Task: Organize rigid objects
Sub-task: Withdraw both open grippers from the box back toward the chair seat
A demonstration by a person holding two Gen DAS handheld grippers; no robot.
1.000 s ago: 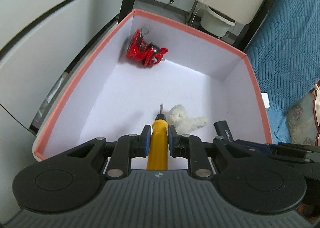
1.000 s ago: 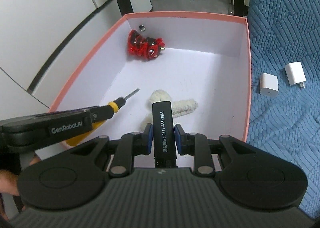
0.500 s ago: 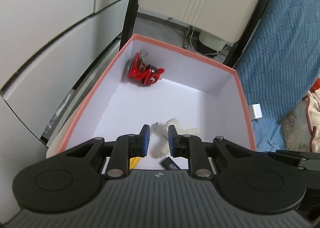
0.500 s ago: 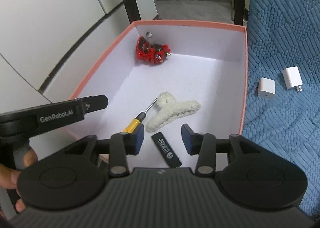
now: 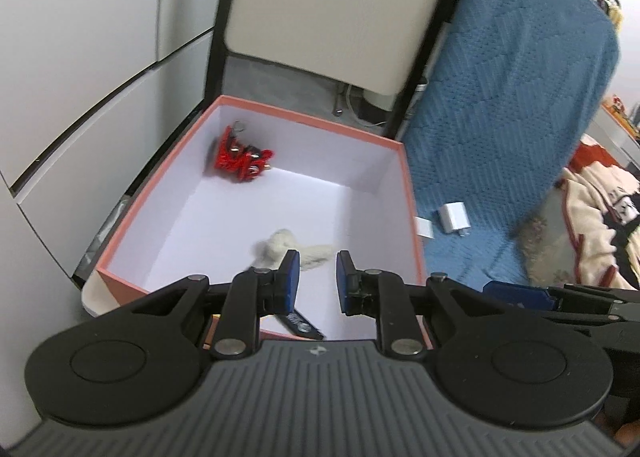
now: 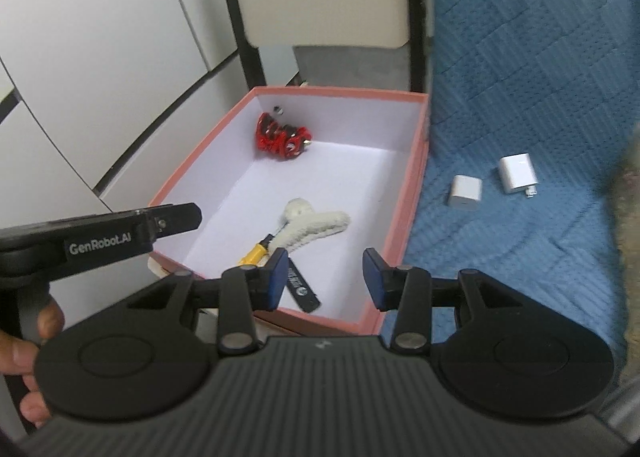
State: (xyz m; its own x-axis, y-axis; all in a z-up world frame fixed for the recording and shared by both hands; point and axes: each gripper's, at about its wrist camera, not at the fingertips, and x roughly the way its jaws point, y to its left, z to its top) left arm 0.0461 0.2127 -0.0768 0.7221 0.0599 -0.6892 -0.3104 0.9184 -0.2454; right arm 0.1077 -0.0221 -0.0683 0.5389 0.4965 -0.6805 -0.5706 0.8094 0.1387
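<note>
The left tool (image 5: 313, 277) hangs above the near edge of the box (image 5: 412, 209), jaws a narrow gap apart and grasping nothing. The right tool (image 6: 325, 276) is also released, jaws wider, nothing between them. In the box, near its front edge, lie the black stick (image 6: 302, 287), the yellow screwdriver (image 6: 256, 251) and the fluffy white clip (image 6: 316, 223), the screwdriver's tip touching the clip. The red clip (image 6: 282, 137) sits in the far left corner. On the blue blanket (image 6: 540, 97) right of the box lie 2 white chargers (image 6: 465, 192), near each other.
</note>
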